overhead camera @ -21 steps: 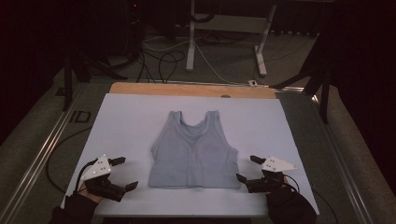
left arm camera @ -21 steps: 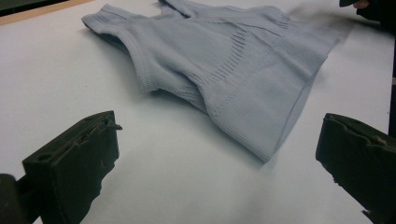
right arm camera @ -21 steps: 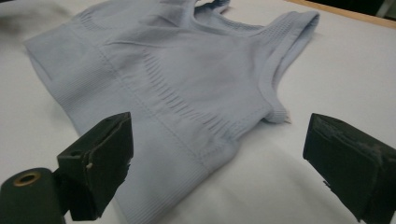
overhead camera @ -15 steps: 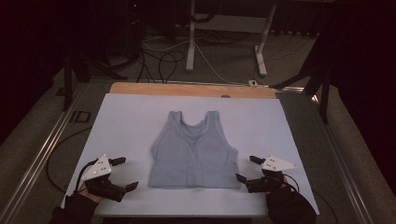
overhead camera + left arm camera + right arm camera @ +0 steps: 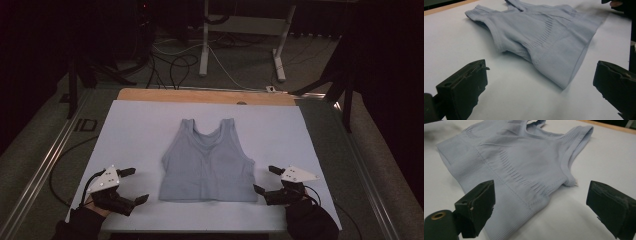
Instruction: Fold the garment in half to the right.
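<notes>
A soft, ribbed pale-blue crop top (image 5: 206, 162) lies flat on the white tabletop (image 5: 140, 130), between the left hand-held gripper (image 5: 134, 185) and right hand-held gripper (image 5: 266, 180), both spread wide, touching nothing.

Crop top (image 5: 206, 162): pale blue knit cloth, soft, matt; ribbed hem band, ribbed lines across chest, stitched edge binding at armholes. Table cover (image 5: 140, 130): white sheet, smooth, matt. Table edge strip (image 5: 200, 96): bare wood, light, dull. Left gripper (image 5: 131, 186), right gripper (image 5: 266, 181): black matt jaws, plastic-like, faces scuffed and chipped; grey top plates smooth, flat. Side rail (image 5: 45, 165): metal, faint sheen.
</notes>
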